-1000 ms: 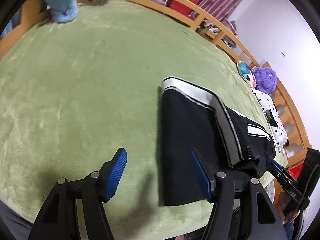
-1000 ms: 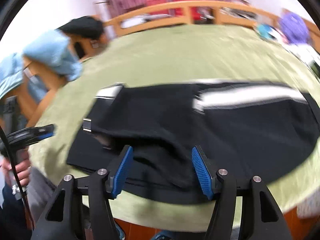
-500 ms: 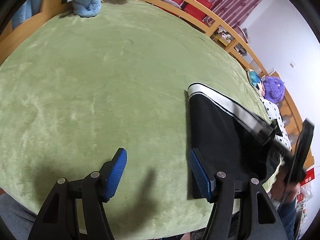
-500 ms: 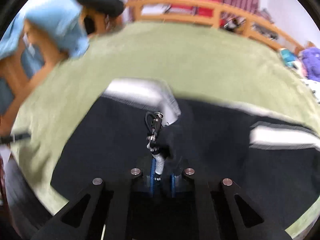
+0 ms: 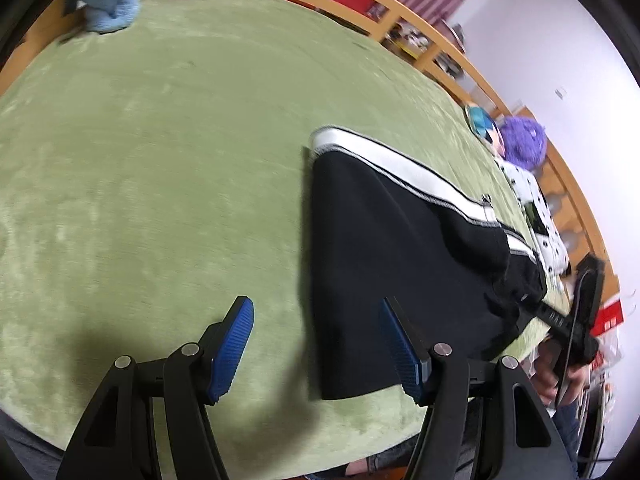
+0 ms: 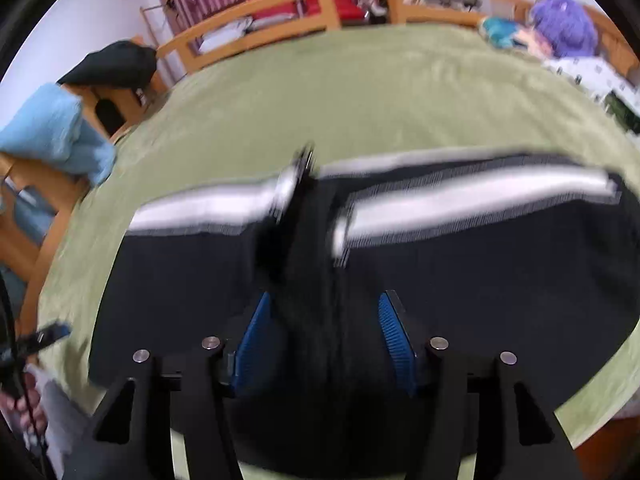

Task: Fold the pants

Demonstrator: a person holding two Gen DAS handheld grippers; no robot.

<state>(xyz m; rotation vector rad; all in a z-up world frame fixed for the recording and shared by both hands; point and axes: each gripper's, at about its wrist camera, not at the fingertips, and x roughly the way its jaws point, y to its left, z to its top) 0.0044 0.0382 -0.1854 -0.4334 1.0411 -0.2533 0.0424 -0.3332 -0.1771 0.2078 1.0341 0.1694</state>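
- since half a second ago the right gripper [image 6: 326, 338] has gone from clamped on a bunched fold to blue pads spread apart, a ridge of cloth standing loose between them.
- black track pants with a white side stripe [image 5: 400, 264]: lying folded on the green plush bed cover [image 5: 160, 140], near its front edge; long axis runs across the right wrist view, stripe on the far side.
- left gripper [image 5: 316, 350]: fingers wide apart, holding nothing; near trouser end lies under its right pad, the rest stretching away to the right.
- judgement: the right gripper is nearer the middle, the left nearer the end for the next fold.
- light blue towel [image 5: 110, 4]: far corner, well apart.
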